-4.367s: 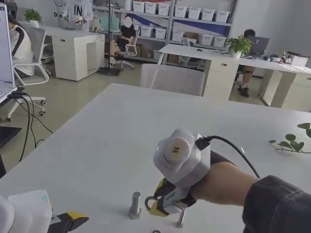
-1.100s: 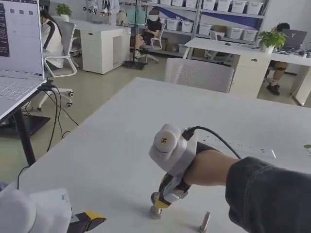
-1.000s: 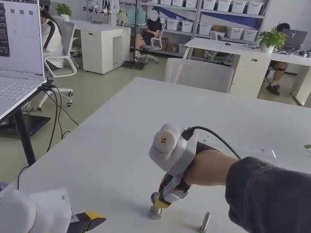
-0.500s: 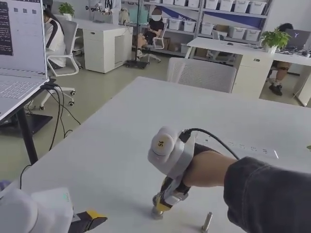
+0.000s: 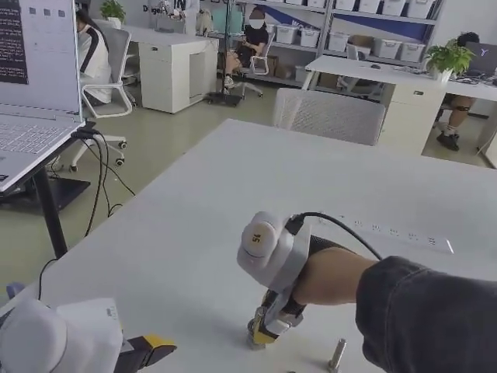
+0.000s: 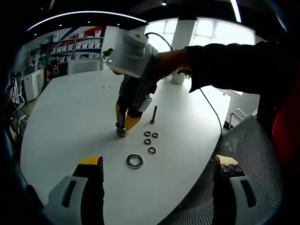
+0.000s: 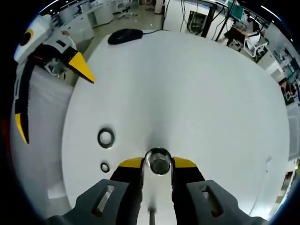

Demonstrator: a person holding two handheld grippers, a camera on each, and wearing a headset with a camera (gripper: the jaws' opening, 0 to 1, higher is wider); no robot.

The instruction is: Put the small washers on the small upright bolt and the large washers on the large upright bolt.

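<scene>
My right gripper (image 7: 158, 163) has its jaws shut on a large washer (image 7: 159, 153) that rings the top of the large upright bolt (image 7: 160, 166). In the head view this right gripper (image 5: 262, 335) points down at the large bolt (image 5: 252, 339), with the small upright bolt (image 5: 337, 355) to its right. The left gripper (image 6: 158, 164) is open and holds nothing; its view shows the right gripper (image 6: 125, 123) on the large bolt (image 6: 121, 132), the small bolt (image 6: 153, 114), several small washers (image 6: 148, 141) and one large washer (image 6: 135, 161) flat on the table.
The white table (image 5: 233, 186) has bare room behind the bolts. A power strip (image 5: 396, 231) lies at its far right and a laptop (image 5: 31, 85) stands to the left. A dark mouse-like object (image 7: 125, 35) lies farther along the table.
The right gripper moved from beside the small bolt to the large bolt, carrying the ring, and has stayed on it for the last second. The head camera has shifted.
</scene>
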